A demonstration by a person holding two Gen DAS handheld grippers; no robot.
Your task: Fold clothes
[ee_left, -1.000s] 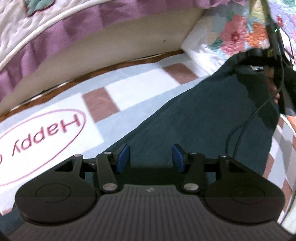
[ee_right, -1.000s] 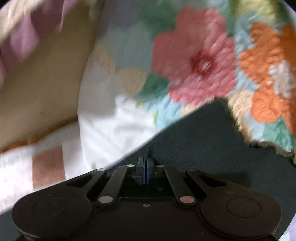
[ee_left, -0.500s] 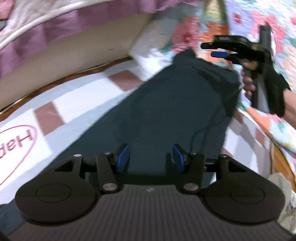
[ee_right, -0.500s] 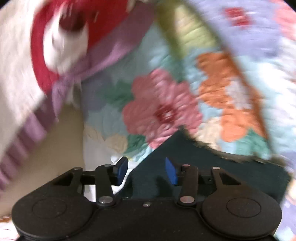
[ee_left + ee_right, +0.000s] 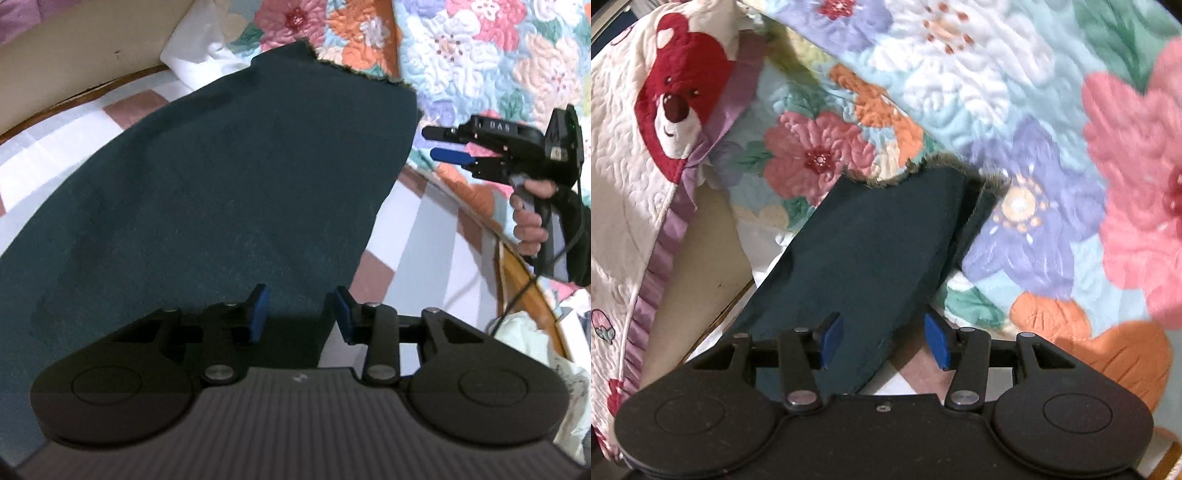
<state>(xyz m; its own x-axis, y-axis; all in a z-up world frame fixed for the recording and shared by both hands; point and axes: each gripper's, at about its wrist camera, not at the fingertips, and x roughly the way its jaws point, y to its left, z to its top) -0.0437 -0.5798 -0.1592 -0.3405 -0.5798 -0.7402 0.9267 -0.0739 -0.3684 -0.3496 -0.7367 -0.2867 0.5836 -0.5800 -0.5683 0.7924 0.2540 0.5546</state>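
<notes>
A dark teal garment (image 5: 207,192) lies flat across the patchwork bedspread, its frayed far hem resting against the floral quilt. My left gripper (image 5: 300,314) hovers open over the garment's near right edge, with nothing between its blue pads. In the left wrist view my right gripper (image 5: 448,146) is held by a hand off the garment's far right corner, open and empty. Seen from the right wrist, the right gripper (image 5: 882,341) stands open above the garment (image 5: 871,251), which narrows toward its frayed hem.
A floral quilt (image 5: 1034,147) rises behind and to the right. A white quilt with a red bear and purple trim (image 5: 665,110) hangs at the left. White cloth (image 5: 195,62) lies bunched at the garment's far left corner. A wooden bed edge (image 5: 528,280) and cable run at right.
The right gripper opened, let go of the garment's far corner and drew back to the right. The garment now lies flat. The left gripper stayed open and its view swung right.
</notes>
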